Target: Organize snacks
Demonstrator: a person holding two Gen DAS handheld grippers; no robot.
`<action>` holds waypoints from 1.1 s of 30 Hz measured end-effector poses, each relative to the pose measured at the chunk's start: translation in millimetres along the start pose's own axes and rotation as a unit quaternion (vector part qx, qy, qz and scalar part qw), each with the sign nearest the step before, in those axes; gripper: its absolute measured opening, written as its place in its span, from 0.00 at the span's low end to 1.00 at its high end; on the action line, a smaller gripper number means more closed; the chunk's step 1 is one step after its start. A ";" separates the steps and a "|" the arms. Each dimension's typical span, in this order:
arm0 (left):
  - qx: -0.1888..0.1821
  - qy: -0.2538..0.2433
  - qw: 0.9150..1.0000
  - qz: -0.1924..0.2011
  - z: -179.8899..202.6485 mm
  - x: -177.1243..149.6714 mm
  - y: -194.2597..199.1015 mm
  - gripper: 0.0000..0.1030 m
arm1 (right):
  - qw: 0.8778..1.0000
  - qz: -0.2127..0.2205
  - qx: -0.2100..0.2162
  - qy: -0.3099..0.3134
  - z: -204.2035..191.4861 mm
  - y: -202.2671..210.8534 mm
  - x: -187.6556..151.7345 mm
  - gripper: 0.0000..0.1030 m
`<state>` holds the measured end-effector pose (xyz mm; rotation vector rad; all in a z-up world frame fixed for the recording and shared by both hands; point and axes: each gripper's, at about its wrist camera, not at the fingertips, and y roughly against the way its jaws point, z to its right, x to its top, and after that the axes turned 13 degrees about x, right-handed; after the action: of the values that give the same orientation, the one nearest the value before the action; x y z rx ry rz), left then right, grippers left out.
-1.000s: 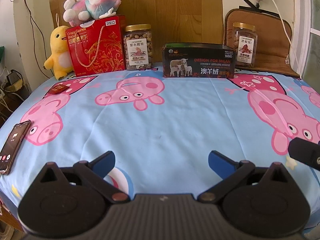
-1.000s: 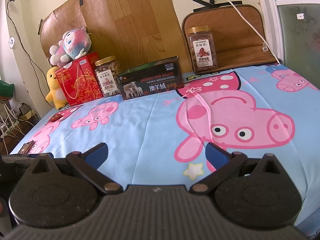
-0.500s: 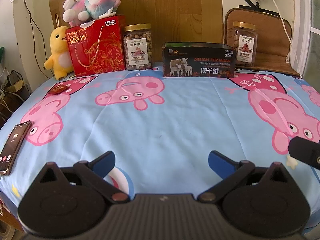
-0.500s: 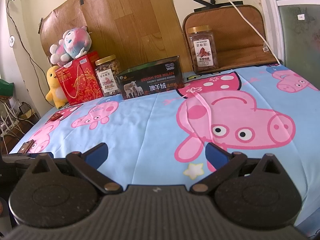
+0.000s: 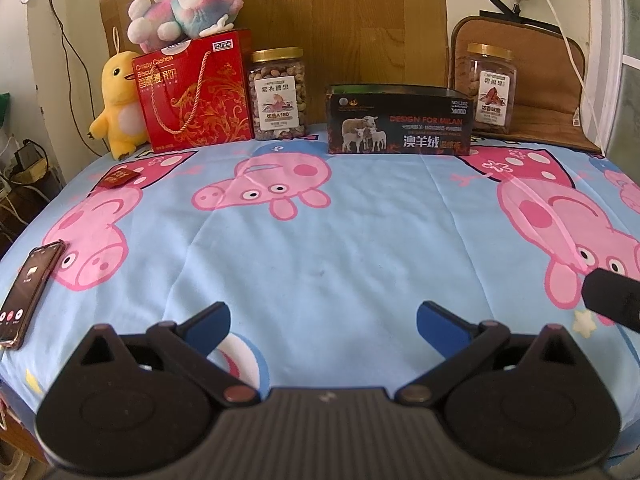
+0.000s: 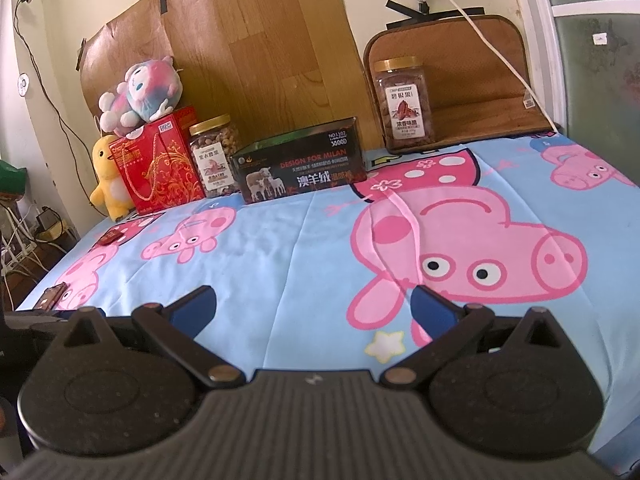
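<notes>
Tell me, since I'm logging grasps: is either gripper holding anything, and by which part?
Nothing is held. The left gripper and right gripper are both open, with only the bedsheet between their fingers.

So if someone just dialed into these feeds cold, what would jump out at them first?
Probably the bright blue cartoon-pig sheet filling both views. Next, the row along its far edge: a red biscuit gift box with a pink-and-blue plush on top, a nut jar beside it, a black box in the middle, and a second jar far right. Both the left gripper and right gripper are open and empty.
</notes>
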<state>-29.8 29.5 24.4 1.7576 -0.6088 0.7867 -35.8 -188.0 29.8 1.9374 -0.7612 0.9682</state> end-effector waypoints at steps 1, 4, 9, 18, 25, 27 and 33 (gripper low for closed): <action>0.001 0.001 1.000 0.000 -0.5 0.1 -0.1 1.00 | 1.000 0.000 0.000 0.000 0.4 0.0 0.4 1.00; -0.001 0.000 1.000 -0.005 -0.2 3.3 -3.3 1.00 | 1.000 0.000 0.001 0.004 0.1 -1.4 2.3 1.00; 0.002 -0.007 1.000 -0.002 2.3 13.9 -8.1 1.00 | 1.000 -0.007 0.013 0.016 2.2 -16.4 21.3 1.00; 0.006 -0.015 1.000 0.011 12.1 53.1 -33.5 1.00 | 1.000 -0.010 0.012 0.022 18.4 -44.7 44.1 1.00; -0.003 -0.006 1.000 0.023 23.7 87.4 -53.7 1.00 | 1.000 -0.013 0.008 0.023 32.0 -66.5 57.9 1.00; -0.004 -0.001 1.000 0.030 26.8 94.2 -58.5 1.00 | 1.000 -0.010 0.008 0.024 35.7 -72.4 62.5 1.00; -0.003 0.000 0.998 0.060 38.5 106.0 -66.3 1.00 | 1.000 0.004 0.005 0.021 47.8 -82.9 76.1 1.00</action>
<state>95.8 10.4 55.6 1.7287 -0.7213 0.8665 85.1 -200.9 43.1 1.9189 -0.7416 1.0161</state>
